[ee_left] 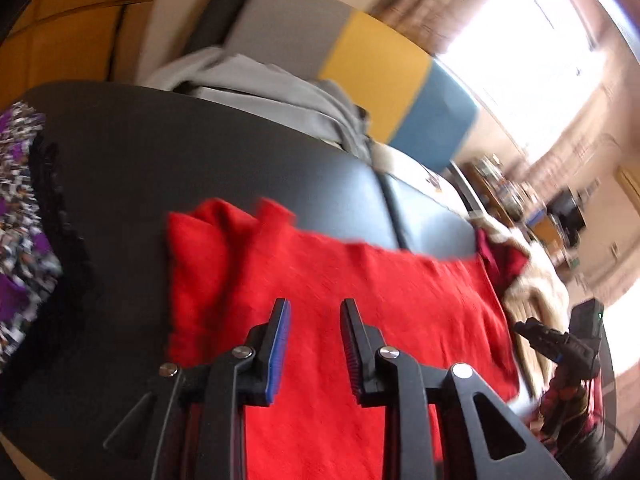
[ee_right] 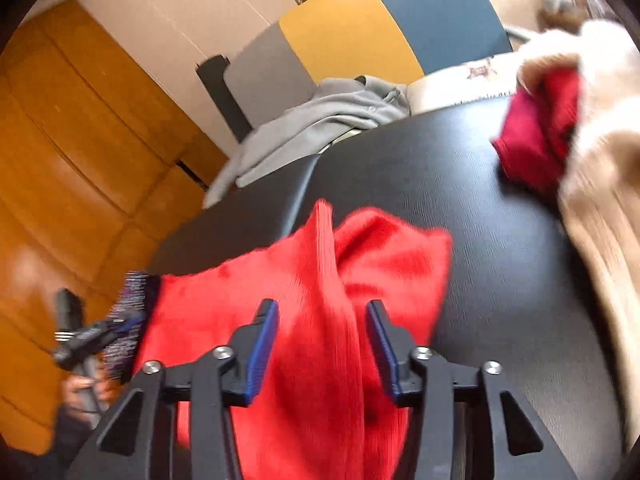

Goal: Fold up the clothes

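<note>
Evidently one fold is done: the red garment (ee_left: 360,292) lies doubled on the black counter (ee_left: 180,168). Both hand-held grippers, left (ee_left: 314,320) and right (ee_right: 322,320), gape empty above it. Beige (ee_right: 600,200), maroon (ee_right: 536,136) and grey (ee_right: 328,112) clothes remain unfolded.

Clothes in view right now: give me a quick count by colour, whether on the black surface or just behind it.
Bright red: 1, the red garment under both grippers
Dark red: 1, the dark red cloth
Cream: 1, the cream garment
Grey: 1, the grey garment behind the black surface
Purple patterned: 1, the patterned garment
Total: 5
</note>
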Available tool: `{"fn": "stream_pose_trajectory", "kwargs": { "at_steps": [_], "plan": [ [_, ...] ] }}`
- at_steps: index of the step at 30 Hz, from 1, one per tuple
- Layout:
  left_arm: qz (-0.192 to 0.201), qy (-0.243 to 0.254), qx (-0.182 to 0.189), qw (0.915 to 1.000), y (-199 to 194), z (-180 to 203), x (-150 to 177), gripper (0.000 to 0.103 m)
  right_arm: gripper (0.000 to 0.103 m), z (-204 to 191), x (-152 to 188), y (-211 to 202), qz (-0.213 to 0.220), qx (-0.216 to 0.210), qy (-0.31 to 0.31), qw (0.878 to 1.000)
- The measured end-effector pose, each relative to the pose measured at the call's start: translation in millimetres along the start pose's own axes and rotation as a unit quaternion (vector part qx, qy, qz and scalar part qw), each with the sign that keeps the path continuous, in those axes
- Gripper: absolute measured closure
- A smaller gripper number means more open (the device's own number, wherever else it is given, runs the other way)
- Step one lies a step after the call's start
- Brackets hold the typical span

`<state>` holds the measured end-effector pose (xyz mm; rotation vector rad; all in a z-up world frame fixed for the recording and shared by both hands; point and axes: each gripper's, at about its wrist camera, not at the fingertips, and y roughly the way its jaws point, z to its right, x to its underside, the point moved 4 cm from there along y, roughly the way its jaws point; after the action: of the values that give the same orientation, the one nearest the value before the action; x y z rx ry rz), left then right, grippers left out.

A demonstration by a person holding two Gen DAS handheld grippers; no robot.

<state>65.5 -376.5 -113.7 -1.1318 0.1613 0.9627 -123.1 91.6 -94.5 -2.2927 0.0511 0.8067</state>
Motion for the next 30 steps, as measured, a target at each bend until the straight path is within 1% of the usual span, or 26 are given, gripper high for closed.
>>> {"fn": "stream_pose_trajectory", "kwargs": {
  "at_steps": [3,5,6,7,8,11,12,13,14,16,17,18,20,22,24,26,28,29,30],
  "plan": [
    [-0.027,0.045,0.034,0.9980,15.3,36.1,15.4,0.077,0.053,-0.7,34.9,-21.7,-0.037,-0.059,0.000,0.998],
    [-0.044,0.079,0.058,0.9942,28.4,64.8,23.2,0.077,0.051,-4.9,53.4,-22.8,-0.069,-0.074,-0.018,0.995],
    [-0.053,0.097,0.071,0.9914,36.2,81.8,26.8,0.077,0.048,-6.0,60.9,-19.9,-0.079,-0.069,-0.025,0.994],
    [-0.062,0.114,0.083,0.9881,44.0,98.8,30.3,0.077,0.047,-7.0,68.3,-16.9,-0.089,-0.064,-0.032,0.993],
    [-0.071,0.133,0.094,0.9841,52.2,115.9,33.9,0.077,0.047,-7.6,72.6,-13.9,-0.094,-0.069,-0.034,0.993],
    [-0.097,0.194,0.107,0.9703,74.4,162.7,44.6,0.077,0.047,-12.1,76.4,-10.5,-0.092,-0.113,-0.032,0.989],
    [-0.104,0.205,0.111,0.9668,79.7,171.7,46.7,0.077,0.048,-16.4,76.1,-10.0,-0.099,-0.131,-0.038,0.986],
    [-0.111,0.215,0.116,0.9633,85.2,180.9,48.5,0.077,0.048,-19.7,73.3,-10.9,-0.097,-0.103,-0.067,0.988],
    [-0.117,0.219,0.127,0.9604,90.6,190.0,49.4,0.077,0.047,-14.5,69.4,-13.5,-0.091,-0.104,-0.060,0.989],
    [-0.127,0.226,0.147,0.9545,94.6,203.2,56.0,0.077,0.045,-3.7,61.6,-18.8,-0.078,-0.107,-0.045,0.990],
    [-0.134,0.232,0.157,0.9506,96.9,207.4,60.0,0.077,0.043,3.1,60.9,-19.6,-0.080,-0.121,-0.033,0.989],
    [-0.139,0.236,0.161,0.9482,99.4,210.1,63.9,0.077,0.038,6.9,63.4,-15.4,-0.091,-0.128,-0.029,0.987],
    [-0.155,0.240,0.164,0.9441,108.5,215.2,73.4,0.077,0.038,14.4,68.4,-6.9,-0.113,-0.140,-0.024,0.983],
    [-0.166,0.238,0.166,0.9423,112.7,213.8,78.0,0.077,0.038,5.7,74.9,0.7,-0.129,-0.174,-0.034,0.976],
    [-0.176,0.237,0.168,0.9407,116.4,212.8,81.7,0.077,0.038,-6.0,72.5,5.2,-0.130,-0.202,-0.046,0.970],
    [-0.187,0.244,0.165,0.9372,119.7,212.3,84.9,0.077,0.037,-17.2,67.7,10.3,-0.135,-0.247,-0.046,0.958],
    [-0.201,0.257,0.157,0.9321,123.7,211.8,90.9,0.077,0.035,-28.6,70.5,22.9,-0.193,-0.280,-0.062,0.938],
    [-0.211,0.262,0.160,0.9279,123.8,210.0,95.1,0.077,0.035,-31.2,78.1,28.2,-0.238,-0.268,-0.088,0.929],
    [-0.221,0.267,0.163,0.9236,123.9,208.2,99.4,0.077,0.036,-33.6,85.6,33.2,-0.283,-0.255,-0.113,0.918]
  ]
}}
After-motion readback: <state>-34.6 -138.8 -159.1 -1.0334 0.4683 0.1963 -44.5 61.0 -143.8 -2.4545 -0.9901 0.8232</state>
